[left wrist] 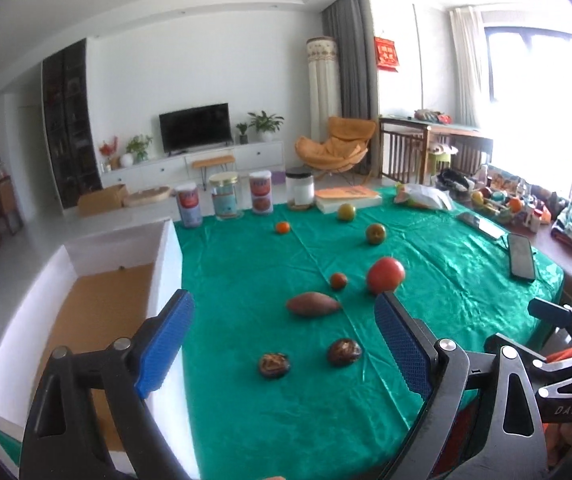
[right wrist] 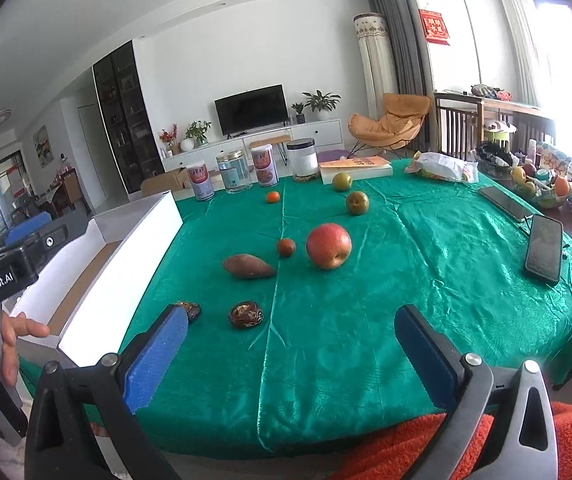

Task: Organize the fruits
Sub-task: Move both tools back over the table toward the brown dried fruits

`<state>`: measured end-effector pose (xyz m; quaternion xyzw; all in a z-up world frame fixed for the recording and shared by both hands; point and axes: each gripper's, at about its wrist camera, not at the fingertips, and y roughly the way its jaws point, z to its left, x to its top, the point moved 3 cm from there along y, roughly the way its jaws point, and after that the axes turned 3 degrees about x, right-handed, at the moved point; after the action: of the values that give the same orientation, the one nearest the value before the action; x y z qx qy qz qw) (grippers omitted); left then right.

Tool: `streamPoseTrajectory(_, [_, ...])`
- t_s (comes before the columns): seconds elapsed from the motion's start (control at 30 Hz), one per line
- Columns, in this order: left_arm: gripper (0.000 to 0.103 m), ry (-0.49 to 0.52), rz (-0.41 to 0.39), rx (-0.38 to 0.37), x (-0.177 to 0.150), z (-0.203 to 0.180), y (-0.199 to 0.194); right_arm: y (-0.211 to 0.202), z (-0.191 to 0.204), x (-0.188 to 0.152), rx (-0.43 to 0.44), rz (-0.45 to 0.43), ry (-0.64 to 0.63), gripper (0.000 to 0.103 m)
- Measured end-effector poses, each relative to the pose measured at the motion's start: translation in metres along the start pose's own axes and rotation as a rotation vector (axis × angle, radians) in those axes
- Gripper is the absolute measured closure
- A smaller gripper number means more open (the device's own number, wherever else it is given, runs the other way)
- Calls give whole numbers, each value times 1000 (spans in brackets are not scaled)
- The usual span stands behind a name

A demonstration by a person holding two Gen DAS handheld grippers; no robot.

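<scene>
On the green tablecloth (left wrist: 246, 272) lie a red apple (left wrist: 385, 275) (right wrist: 328, 245), a small reddish fruit (left wrist: 338, 280) (right wrist: 286, 247), a sweet potato (left wrist: 313, 304) (right wrist: 248, 266), two dark mushrooms (left wrist: 344, 352) (left wrist: 274, 365) (right wrist: 246, 315), a small orange (left wrist: 282, 227) (right wrist: 273, 197) and two green-brown pears (left wrist: 375, 234) (left wrist: 346, 212) (right wrist: 357, 202) (right wrist: 342, 181). An empty white box (left wrist: 166, 264) (right wrist: 142, 236) stands at the left. My left gripper (left wrist: 284, 336) is open and empty above the near table. My right gripper (right wrist: 291, 350) is open and empty near the front edge.
Several jars and cans (left wrist: 224, 196) (right wrist: 234, 172), a book (left wrist: 347, 198) and a plastic bag (left wrist: 423, 196) stand along the far edge. Two phones (left wrist: 521, 256) (right wrist: 543, 248) lie at the right. A fruit basket (right wrist: 537, 190) sits further right.
</scene>
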<state>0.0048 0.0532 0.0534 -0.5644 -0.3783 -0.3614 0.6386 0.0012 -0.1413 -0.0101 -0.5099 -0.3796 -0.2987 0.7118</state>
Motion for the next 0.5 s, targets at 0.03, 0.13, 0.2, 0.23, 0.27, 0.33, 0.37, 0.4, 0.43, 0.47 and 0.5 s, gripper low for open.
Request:
streamPoseTrajectory(0.03, [10, -12, 17, -9, -7, -2, 6, 5, -2, -1, -10, 3, -11, 0])
streamPoseTrajectory(0.13, [10, -67, 27, -25, -21, -5, 19, 21, -10, -8, -46, 16, -40, 0])
streamPoseTrajectory(0.2, [10, -110, 33, -55, -29, -9, 28, 33, -15, -13, -50, 41, -37, 0])
streamPoseTrajectory(0.23, [10, -127, 39, -68, -33, -11, 32, 39, -17, -15, -38, 61, -24, 0])
streamPoseTrajectory(0.27, [10, -138, 50, -81, -37, -13, 37, 44, -20, -15, -21, 79, -9, 0])
streamPoseTrajectory(0.33, [10, -141, 84, -92, -43, -18, 50, 54, -22, -16, 0, 107, 2, 0])
streamPoseTrajectory(0.37, [10, -131, 106, -92, -46, -21, 57, 57, -22, -17, 7, 120, 3, 0])
streamPoseTrajectory(0.4, [10, -118, 127, -87, -48, -23, 64, 61, -22, -18, 12, 134, 3, 0])
streamPoseTrajectory(0.43, [10, -108, 143, -78, -51, -24, 70, 63, -22, -19, 17, 143, 4, 0])
streamPoseTrajectory(0.47, [10, -104, 162, -72, -55, -23, 76, 64, -24, -20, 23, 145, 11, 0])
streamPoseTrajectory(0.5, [10, -107, 184, -70, -60, -21, 81, 64, -27, -21, 32, 141, 26, 0])
